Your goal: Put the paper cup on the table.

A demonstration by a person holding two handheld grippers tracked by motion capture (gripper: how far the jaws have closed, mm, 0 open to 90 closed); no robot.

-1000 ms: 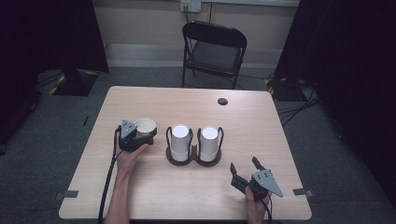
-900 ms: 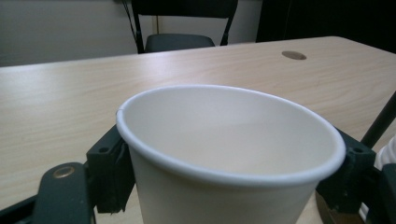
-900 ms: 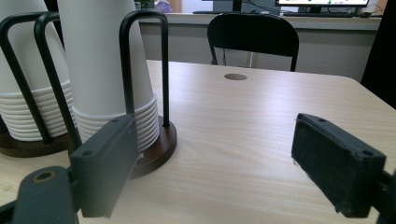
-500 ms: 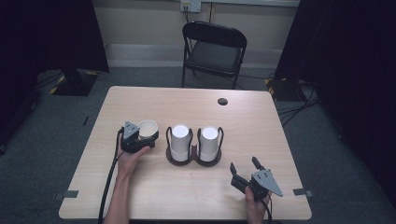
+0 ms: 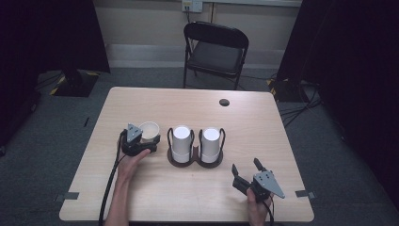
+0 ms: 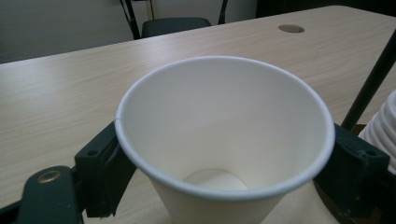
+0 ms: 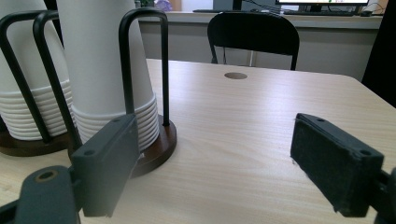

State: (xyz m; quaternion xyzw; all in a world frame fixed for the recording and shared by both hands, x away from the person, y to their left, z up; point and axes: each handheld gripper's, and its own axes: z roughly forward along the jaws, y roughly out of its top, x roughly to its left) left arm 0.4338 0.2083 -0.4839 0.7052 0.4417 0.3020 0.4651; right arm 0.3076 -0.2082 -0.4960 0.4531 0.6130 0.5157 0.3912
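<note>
The paper cup stands upright on the bench, mouth up, between the left hand-held gripper's jaws, which have just been opening; the right hand-held gripper, jaws apart, is well away.

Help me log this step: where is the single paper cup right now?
In the high view, the paper cup stands upright on the table's left half, between the left gripper jaws, just left of the black cup holder.

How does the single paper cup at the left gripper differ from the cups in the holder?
The single cup stands mouth up, alone on the table between the left gripper fingers; the holder cups sit mouth down. It is one cup; those are nested stacks inside black wire loops. Both are plain white paper.
</note>
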